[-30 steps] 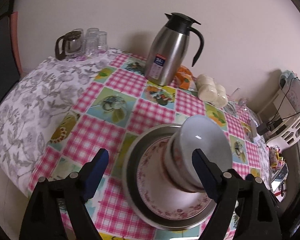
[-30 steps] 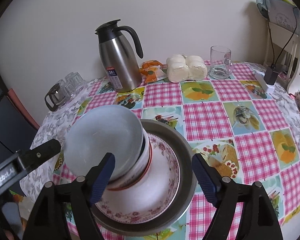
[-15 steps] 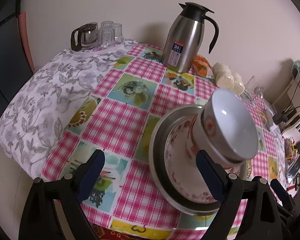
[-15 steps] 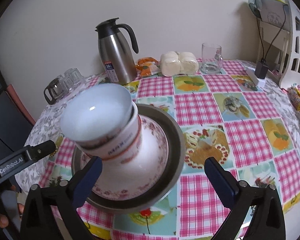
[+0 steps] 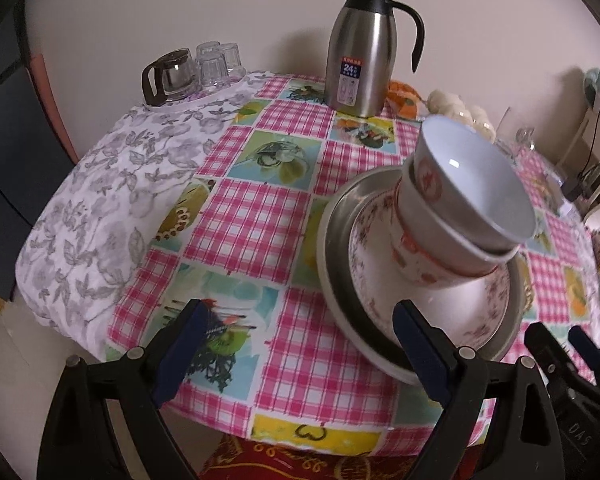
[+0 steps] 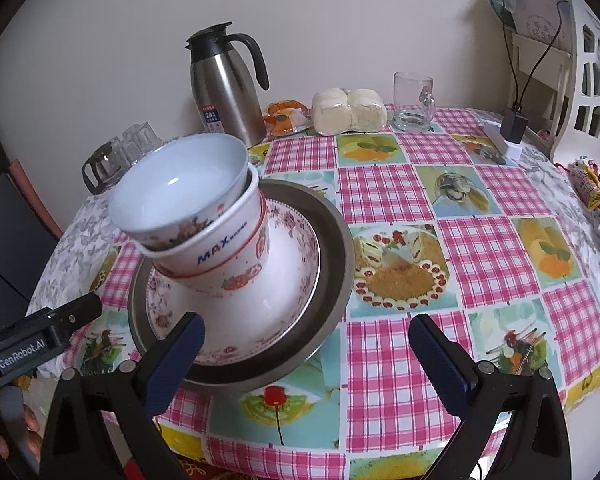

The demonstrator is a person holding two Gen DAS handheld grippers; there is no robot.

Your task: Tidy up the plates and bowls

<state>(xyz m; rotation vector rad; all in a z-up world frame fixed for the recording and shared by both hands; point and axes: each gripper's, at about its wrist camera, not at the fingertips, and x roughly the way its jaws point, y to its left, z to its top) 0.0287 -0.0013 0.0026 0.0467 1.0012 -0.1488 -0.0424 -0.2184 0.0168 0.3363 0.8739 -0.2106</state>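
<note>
Nested bowls [image 6: 188, 216] on floral plate [image 6: 288, 280]

A stack of nested bowls [image 6: 196, 220] stands upright in a white floral-rimmed plate [image 6: 284, 300], which sits inside a wide metal basin [image 6: 340, 248]. The top bowl [image 5: 476, 184] is white and empty, tilted slightly; the one below reads "MAX". The pile rests near the table [image 6: 384, 360] front edge, left of centre.
</note>
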